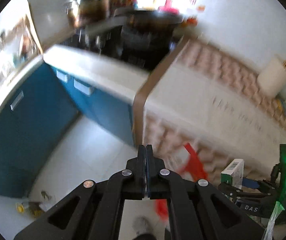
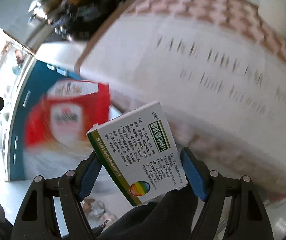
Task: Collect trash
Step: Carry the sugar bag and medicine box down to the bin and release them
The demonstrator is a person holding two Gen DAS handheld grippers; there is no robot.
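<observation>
My right gripper (image 2: 138, 160) is shut on a white medicine box (image 2: 137, 152) with green edging and Chinese print, held in the air between the blue pads (image 2: 190, 172). The same box (image 1: 232, 172) and the right gripper (image 1: 248, 190) show at the lower right of the left wrist view. My left gripper (image 1: 145, 150) is shut and empty, above the white floor beside the table. A red container (image 2: 63, 116) with a white label stands blurred below and left of the box; red shapes (image 1: 190, 164) show past my left gripper.
A table with a white and pink patterned cloth (image 1: 212, 104) fills the right side. Blue cabinets (image 1: 33, 120) under a white counter line the left. Small litter (image 1: 31, 206) lies on the floor by the cabinets. A white paper roll (image 1: 272, 78) stands on the table.
</observation>
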